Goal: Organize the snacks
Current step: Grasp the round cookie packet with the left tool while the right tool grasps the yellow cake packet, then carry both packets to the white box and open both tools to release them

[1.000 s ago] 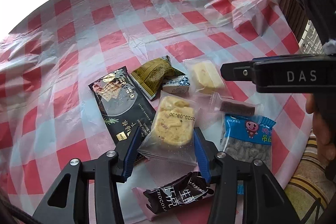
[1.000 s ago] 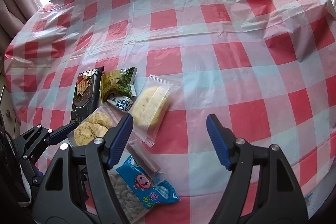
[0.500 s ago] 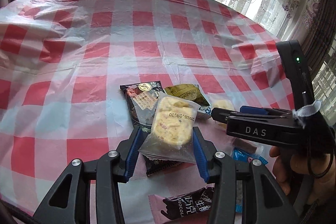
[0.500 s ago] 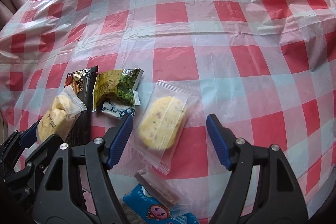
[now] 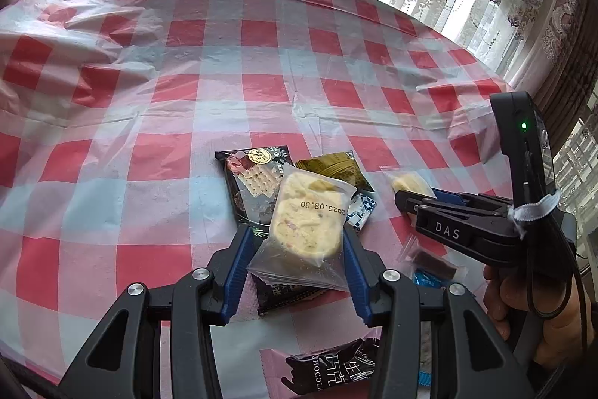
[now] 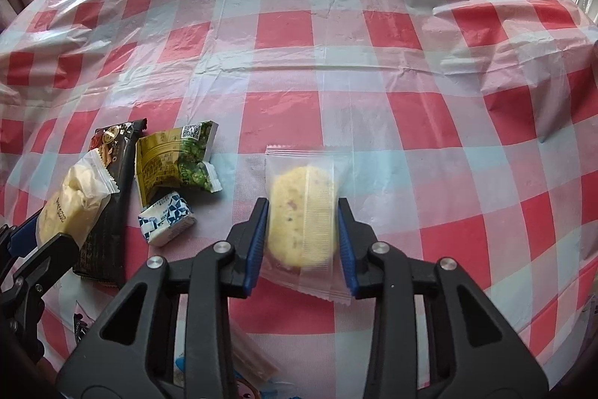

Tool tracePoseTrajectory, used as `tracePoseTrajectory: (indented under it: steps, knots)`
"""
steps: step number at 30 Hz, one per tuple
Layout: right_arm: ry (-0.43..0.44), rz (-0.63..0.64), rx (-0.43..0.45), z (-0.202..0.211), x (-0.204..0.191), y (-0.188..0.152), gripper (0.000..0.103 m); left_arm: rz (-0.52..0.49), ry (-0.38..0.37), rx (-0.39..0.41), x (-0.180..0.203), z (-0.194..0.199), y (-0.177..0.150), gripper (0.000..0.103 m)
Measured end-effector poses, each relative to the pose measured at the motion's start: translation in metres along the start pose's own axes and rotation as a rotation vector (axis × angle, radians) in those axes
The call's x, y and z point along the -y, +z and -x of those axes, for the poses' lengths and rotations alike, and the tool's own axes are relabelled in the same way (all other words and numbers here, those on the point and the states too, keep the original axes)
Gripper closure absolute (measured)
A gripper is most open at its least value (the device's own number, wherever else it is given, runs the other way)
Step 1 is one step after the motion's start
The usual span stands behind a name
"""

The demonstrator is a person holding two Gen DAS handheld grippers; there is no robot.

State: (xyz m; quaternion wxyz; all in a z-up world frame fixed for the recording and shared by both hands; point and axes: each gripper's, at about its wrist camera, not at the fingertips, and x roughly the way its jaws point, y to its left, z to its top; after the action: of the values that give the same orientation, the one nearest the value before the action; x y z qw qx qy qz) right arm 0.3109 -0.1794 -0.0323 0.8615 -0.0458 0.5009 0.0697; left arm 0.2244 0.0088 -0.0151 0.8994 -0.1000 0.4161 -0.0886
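While your left gripper (image 5: 295,251) holds one biscuit packet (image 5: 306,219) lifted, your right gripper (image 6: 302,238) has just closed on the second packet (image 6: 302,215); both are ready for sorting.

Snack count on the table

Two clear-wrapped yellow cookies (image 5: 306,219) (image 6: 302,215); one black cracker pack (image 5: 254,178); one green packet (image 6: 179,156); one small blue-white packet (image 6: 166,217); one chocolate bar (image 5: 332,367); one brown piece in clear wrap (image 5: 433,258); one blue bag (image 5: 426,277), mostly hidden, possibly more underneath.
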Motion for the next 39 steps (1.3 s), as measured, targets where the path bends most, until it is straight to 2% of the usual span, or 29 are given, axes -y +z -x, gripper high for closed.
tracePoseTrajectory:
  steps: [6, 16, 25, 39]
  knots:
    - [0.003, -0.015, 0.029, 0.015, 0.011, -0.003, 0.064, -0.007, 0.017, 0.001, 0.009, 0.003, 0.002, 0.055]
    - [0.026, -0.058, 0.048, 0.042, 0.043, -0.02, 0.065, -0.066, 0.054, -0.015, 0.056, 0.009, 0.002, 0.055]
    - [0.029, -0.112, 0.049, 0.061, 0.083, -0.048, 0.065, -0.13, 0.029, -0.037, 0.105, 0.012, -0.003, 0.055]
    - [0.01, -0.233, 0.083, 0.098, 0.161, -0.092, 0.065, -0.285, -0.058, -0.101, 0.197, 0.007, -0.027, 0.055]
